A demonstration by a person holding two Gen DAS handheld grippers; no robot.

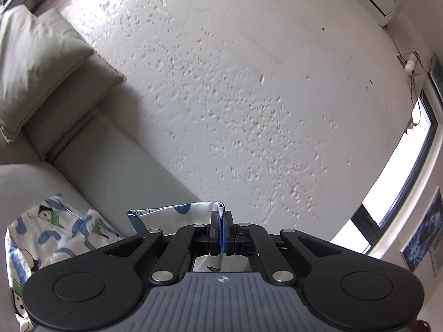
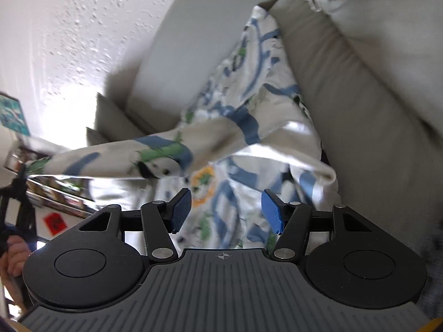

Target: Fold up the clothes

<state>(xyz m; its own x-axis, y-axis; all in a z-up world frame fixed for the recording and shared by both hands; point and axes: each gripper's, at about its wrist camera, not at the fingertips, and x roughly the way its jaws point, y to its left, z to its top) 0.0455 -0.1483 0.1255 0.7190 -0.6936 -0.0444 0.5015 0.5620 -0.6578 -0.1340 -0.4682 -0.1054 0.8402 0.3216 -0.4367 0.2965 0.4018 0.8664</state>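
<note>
Up close, the left tool (image 1: 221, 222) pinches a corner of the printed cloth (image 1: 177, 211).
The right tool (image 2: 225, 211) is spread wide and holds nothing, just above the cloth lying on the grey sofa (image 2: 360, 110) by the white wall (image 1: 249, 83).

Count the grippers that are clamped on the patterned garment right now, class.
1. The left gripper is shut on a hem of the patterned garment, lifted before the white wall. The right gripper is open above the garment on the sofa, holding nothing.
</note>
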